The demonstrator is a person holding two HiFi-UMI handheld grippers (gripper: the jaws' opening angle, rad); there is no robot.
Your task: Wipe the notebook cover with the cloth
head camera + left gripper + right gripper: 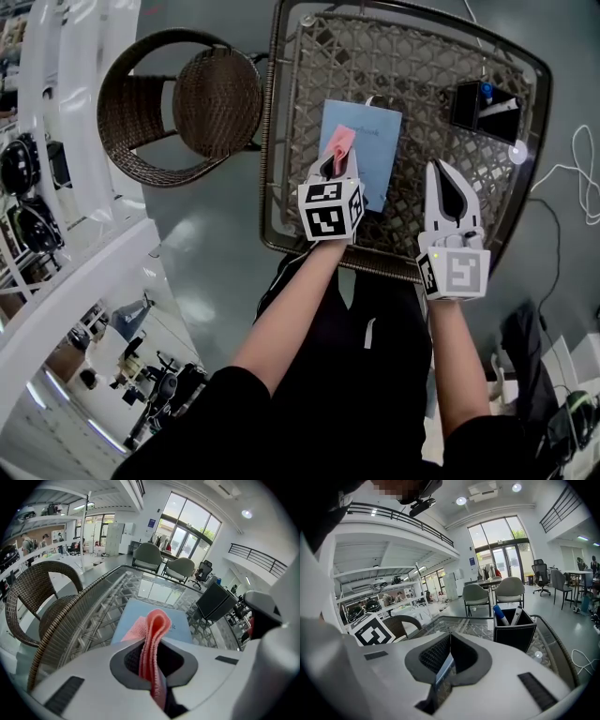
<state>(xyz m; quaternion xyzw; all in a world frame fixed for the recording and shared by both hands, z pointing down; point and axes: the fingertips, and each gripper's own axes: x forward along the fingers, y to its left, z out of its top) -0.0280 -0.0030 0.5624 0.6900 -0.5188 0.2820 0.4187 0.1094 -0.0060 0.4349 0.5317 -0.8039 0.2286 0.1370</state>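
Observation:
A light blue notebook lies flat on the glass-topped wicker table; it also shows in the left gripper view as the notebook. My left gripper hovers over the notebook's near left part, shut on a folded pink cloth. In the left gripper view the cloth stands up between the jaws of the left gripper. My right gripper hangs to the right of the notebook above the table, jaws together with nothing in them; its own view shows the right gripper the same way.
A black pen holder with markers stands at the table's far right, also seen as the pen holder. A wicker chair stands left of the table. White shelving runs along the left. Cables lie on the floor at right.

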